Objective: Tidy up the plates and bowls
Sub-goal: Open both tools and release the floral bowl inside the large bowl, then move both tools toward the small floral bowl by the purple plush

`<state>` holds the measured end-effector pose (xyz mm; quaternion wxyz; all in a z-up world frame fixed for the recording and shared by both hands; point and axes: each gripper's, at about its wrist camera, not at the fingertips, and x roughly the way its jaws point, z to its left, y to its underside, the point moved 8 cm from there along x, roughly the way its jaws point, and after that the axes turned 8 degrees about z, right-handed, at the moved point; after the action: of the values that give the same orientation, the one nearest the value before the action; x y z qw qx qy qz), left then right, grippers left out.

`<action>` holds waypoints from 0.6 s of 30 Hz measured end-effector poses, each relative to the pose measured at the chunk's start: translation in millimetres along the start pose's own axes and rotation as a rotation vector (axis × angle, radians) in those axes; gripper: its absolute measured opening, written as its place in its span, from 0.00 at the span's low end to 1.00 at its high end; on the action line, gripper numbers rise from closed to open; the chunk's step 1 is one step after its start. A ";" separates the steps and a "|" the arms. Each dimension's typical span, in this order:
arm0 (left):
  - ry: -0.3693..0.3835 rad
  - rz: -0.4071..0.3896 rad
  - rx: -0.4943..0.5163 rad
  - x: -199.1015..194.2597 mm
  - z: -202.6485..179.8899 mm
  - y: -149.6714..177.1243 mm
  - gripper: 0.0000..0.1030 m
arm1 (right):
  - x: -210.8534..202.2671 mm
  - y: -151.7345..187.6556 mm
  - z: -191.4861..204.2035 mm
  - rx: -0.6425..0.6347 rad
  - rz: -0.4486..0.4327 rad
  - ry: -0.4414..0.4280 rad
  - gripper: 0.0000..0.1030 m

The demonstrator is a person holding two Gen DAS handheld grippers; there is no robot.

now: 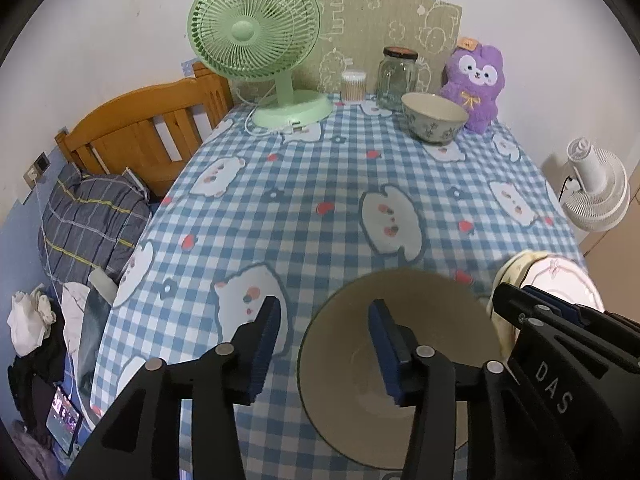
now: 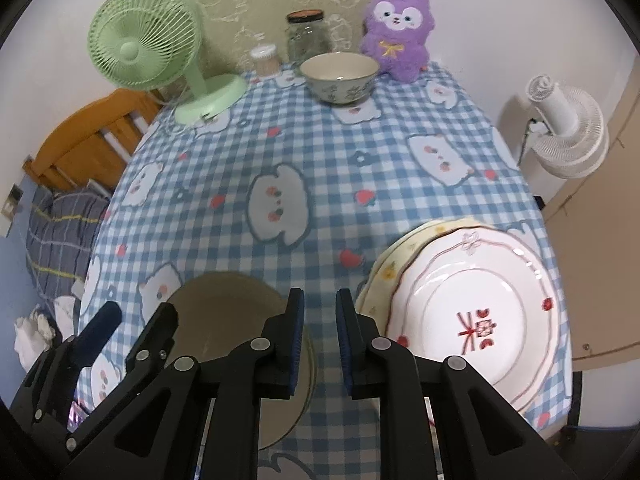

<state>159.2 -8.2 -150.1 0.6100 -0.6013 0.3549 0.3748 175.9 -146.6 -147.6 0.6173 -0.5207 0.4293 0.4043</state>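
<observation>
- Left wrist view: my left gripper is hanging with its jaws parted and pressing on nothing. The right finger is sitting over the inside of the near bowl and the left finger is outside over the tablecloth, so the rim is running between them untouched.
- The near bowl is resting upright at the near edge, with the far bowl standing well apart by the purple plush and the glass jar.
- Both bowls are looking like glazed ceramic to me: stiff, fairly heavy, slick and chippable. I am judging the rim wall the only place to pinch, one pad inside and one outside.
- Right wrist view: my right gripper is hovering with a narrow gap between its pads and nothing in it, over bare cloth between the near bowl and the plates.
- The white plate is lying on the yellow plate at the near right, both overhanging close to the table's right edge.
- The plates are looking thin, hard and slippery; I am judging the raised rim on the left side the safest hold, since a slide rightward could be sending them off.
- Open room is lying across the middle of the table; the green fan is crowding the far left, and the white fan is standing off the table at right.
</observation>
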 end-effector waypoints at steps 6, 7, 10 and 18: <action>0.043 -0.013 0.006 -12.4 -2.6 -20.7 0.49 | -17.7 -17.7 -2.0 0.009 -0.028 0.002 0.19; 0.045 -0.019 0.011 -14.5 -2.8 -24.6 0.49 | -21.1 -21.7 -2.0 0.010 -0.034 0.001 0.19; 0.049 -0.038 0.019 -22.5 -3.1 -37.0 0.52 | -29.8 -31.6 -1.1 0.015 -0.048 -0.001 0.19; 0.066 -0.074 0.035 -38.6 -1.1 -70.9 0.60 | -53.0 -61.5 6.8 0.005 -0.101 0.004 0.19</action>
<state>203.8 -10.2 -82.8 0.6219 -0.6153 0.3589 0.3254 218.7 -150.7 -78.5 0.6373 -0.5411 0.4047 0.3706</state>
